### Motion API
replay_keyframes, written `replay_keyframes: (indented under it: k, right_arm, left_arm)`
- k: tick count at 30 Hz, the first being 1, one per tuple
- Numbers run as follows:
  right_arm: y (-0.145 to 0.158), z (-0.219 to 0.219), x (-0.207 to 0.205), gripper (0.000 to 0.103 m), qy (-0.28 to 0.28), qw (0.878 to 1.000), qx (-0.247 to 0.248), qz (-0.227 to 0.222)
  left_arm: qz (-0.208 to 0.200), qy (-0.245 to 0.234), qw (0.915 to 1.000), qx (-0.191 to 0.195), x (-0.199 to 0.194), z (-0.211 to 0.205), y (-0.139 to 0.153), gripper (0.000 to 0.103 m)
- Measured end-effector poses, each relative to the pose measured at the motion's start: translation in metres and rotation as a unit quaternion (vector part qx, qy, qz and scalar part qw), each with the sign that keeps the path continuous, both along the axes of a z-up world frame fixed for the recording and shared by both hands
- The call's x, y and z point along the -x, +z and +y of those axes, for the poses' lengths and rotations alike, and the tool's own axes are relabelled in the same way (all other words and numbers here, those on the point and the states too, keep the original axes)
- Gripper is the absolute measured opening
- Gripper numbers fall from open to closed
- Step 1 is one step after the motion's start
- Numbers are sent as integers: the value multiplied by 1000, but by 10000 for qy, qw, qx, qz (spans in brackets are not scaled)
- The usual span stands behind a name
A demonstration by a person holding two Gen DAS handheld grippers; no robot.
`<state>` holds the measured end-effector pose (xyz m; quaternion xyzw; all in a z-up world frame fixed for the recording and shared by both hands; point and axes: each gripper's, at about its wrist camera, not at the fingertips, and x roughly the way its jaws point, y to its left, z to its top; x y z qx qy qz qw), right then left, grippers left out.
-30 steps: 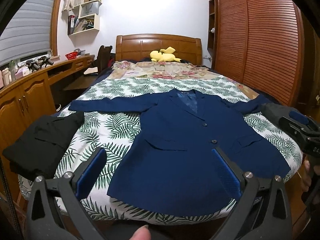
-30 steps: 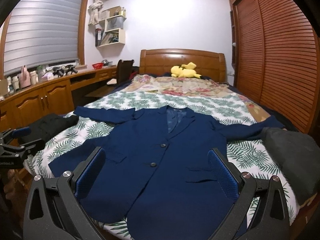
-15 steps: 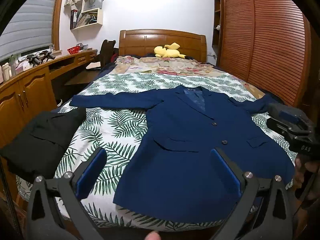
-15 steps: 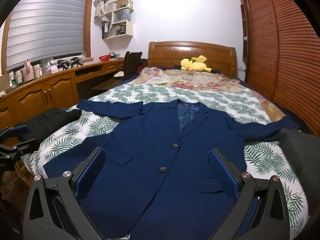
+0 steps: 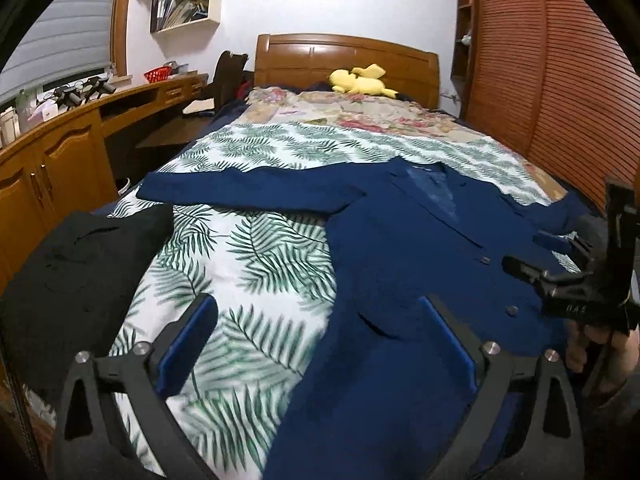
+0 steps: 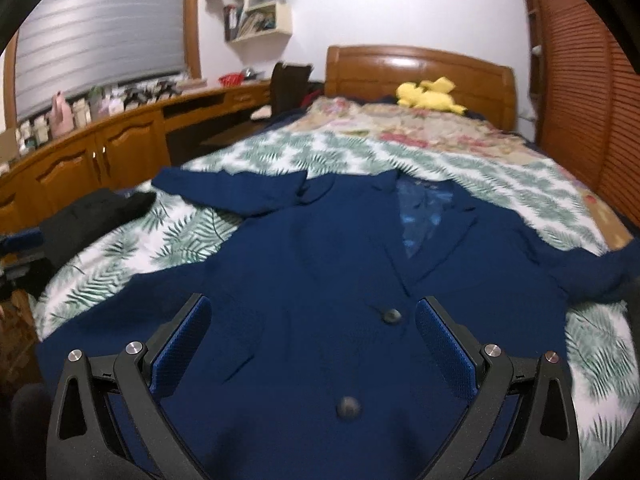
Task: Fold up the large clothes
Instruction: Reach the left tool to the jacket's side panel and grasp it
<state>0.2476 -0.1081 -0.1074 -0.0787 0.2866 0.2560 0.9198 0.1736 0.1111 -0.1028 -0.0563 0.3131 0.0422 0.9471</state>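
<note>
Navy blazer [image 6: 320, 280] lies flat, unfolded; left gripper [image 5: 320, 344] and right gripper [image 6: 312, 344] both released, empty; a shallow pinch risks dragging the leaf-print bedspread [image 5: 256, 248] along.

Dim warm indoor light; fisheye bending, dark corner vignetting; right wrist view motion-blurred; headboard [image 6: 416, 70] shows glare.
</note>
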Motion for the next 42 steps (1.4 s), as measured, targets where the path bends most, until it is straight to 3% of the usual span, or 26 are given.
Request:
replay_keyframes:
  k: [4,7,13,19,24,31,39,42]
  right_arm:
    - [-23,10,-25,103,177,9996,234,24]
    - [-39,4,-32,103,290,9991,118,274]
    - [-38,0,-36,103,402,9983,-126,399]
    - [-27,-8,-39,103,318,9991,-244,161]
    - [-25,-19,-50,103,46,9995,-300,112]
    - [-35,-24,-66,103,-103,9989,-329,331]
    - [-41,-23,-67,103,-96,9987,-299,401]
    - [-44,-22,-68,103,-97,9986,-269,448]
  left_arm:
    - [64,144,9999,23,-30,17,-6,99]
    - [23,251,9994,-218,-58,26,-9,99]
    - [5,272,9986,-459,-104,40,-14,99]
    - [426,151,9986,268,-158,68,-28,99]
    - [626,182,9977,199,-202,79,-35,96]
    - [730,395,9943,662,-249,108,-45,94]
    - [1144,934,9824,1145,-265,144,-91,79]
    - [1342,1026,9796,1087,-270,144,-100,76]
